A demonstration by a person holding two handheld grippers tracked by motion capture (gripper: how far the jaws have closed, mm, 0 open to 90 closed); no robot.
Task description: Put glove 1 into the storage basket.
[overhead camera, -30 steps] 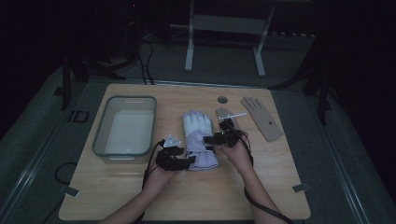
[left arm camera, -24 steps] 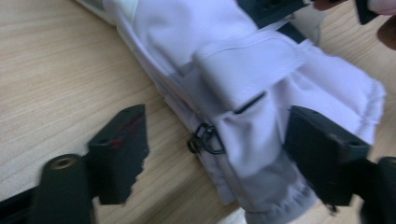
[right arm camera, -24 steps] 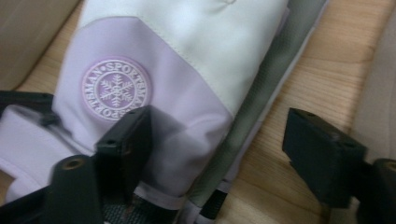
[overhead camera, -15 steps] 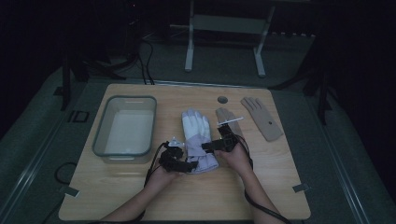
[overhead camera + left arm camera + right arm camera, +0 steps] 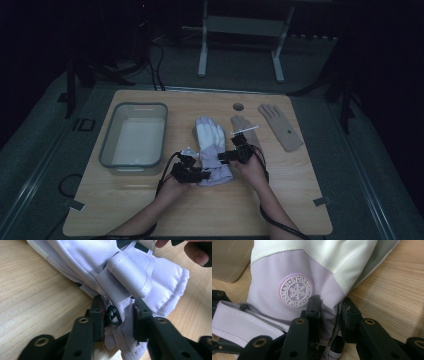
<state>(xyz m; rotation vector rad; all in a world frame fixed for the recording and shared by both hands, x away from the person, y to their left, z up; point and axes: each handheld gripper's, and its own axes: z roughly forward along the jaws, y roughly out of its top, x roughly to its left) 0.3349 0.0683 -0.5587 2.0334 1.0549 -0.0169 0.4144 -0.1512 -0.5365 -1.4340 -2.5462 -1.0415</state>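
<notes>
— Where's the ski glove (image 5: 212, 150)?
— Flat on the table (image 5: 300, 200), between the clear tub (image 5: 134, 137) and two tan gloves (image 5: 277, 126).
— And the grippers?
— Left gripper (image 5: 118, 320) has just closed, pinching the cuff's edge; right gripper (image 5: 329, 320) likewise, nipping the lilac fabric beside the snowflake badge (image 5: 297, 291)

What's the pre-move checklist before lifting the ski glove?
1. Left hand-held gripper on the ski glove cuff: ok, jaws just closed, fabric pinched between pads.
2. Right hand-held gripper on the glove's side edge: ok, jaws just closed on fabric.
3. Black clip clear of pads: not ok, sits against the left jaw.
4. Beige gloves clear of the ski glove: cannot tell, the nearer one lies close.
5. Bin free of contents: ok.
</notes>
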